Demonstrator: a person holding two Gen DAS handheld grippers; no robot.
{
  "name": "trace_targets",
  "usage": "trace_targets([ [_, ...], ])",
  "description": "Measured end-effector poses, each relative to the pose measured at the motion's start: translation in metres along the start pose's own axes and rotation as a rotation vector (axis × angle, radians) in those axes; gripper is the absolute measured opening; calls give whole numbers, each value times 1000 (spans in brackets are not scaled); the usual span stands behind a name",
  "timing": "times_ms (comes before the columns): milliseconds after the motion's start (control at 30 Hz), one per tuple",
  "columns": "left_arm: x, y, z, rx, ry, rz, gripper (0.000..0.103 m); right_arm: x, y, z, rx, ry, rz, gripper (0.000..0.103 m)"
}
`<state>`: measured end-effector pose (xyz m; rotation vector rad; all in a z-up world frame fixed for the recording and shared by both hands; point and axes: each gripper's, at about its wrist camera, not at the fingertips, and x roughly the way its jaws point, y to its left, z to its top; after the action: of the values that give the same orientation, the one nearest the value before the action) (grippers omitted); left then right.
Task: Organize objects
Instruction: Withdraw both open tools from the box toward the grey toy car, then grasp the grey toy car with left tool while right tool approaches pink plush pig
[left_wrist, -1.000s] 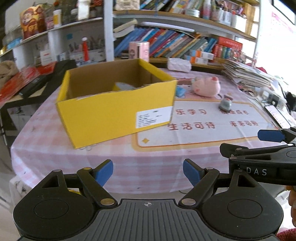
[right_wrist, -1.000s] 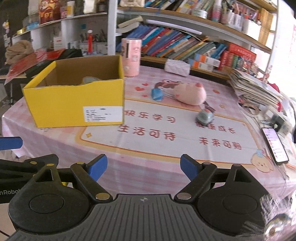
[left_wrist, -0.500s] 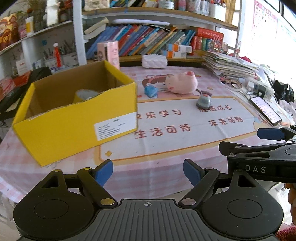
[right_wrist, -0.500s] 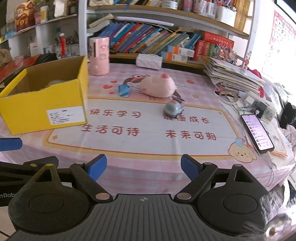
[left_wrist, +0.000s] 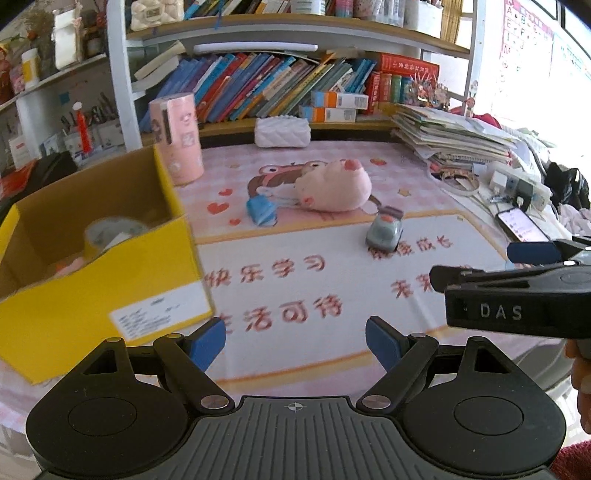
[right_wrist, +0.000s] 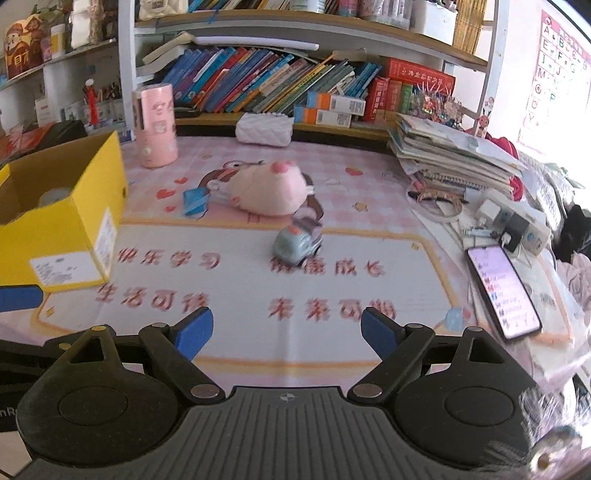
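A yellow cardboard box (left_wrist: 110, 280) (right_wrist: 66, 229) stands open at the table's left with a tape roll (left_wrist: 110, 230) and other items inside. On the pink mat lie a pink plush pig (left_wrist: 334, 188) (right_wrist: 269, 188), a small blue packet (left_wrist: 261, 210) (right_wrist: 195, 201) and a grey-blue toy car (left_wrist: 384, 232) (right_wrist: 297, 242). My left gripper (left_wrist: 295, 343) is open over the mat's near edge, with nothing between its fingers. My right gripper (right_wrist: 286, 332) is open too and empty, nearer the toy car. It shows from the side in the left wrist view (left_wrist: 517, 299).
A pink cylinder (left_wrist: 177, 136) and a white quilted pouch (left_wrist: 282, 131) stand at the back. Bookshelves (right_wrist: 295, 85) line the rear. A stack of papers (right_wrist: 450, 155), a power strip (right_wrist: 517, 221) and a lit phone (right_wrist: 504, 291) crowd the right side.
Both grippers have travelled right and closer over the table: the yellow box slid left in both views, and the pig, packet and car grew larger. Jaws stayed open.
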<state>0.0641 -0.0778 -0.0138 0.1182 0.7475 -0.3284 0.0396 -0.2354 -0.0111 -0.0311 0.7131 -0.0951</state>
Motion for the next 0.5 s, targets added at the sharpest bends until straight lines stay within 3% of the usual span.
trace_targets([
  [367,45,-42,36,-35,1,28,82,44,-58,35,-10,-35,37,85],
  [500,62,-57,47,-32,3,24,74,55,-78,45,3,-55,58,84],
])
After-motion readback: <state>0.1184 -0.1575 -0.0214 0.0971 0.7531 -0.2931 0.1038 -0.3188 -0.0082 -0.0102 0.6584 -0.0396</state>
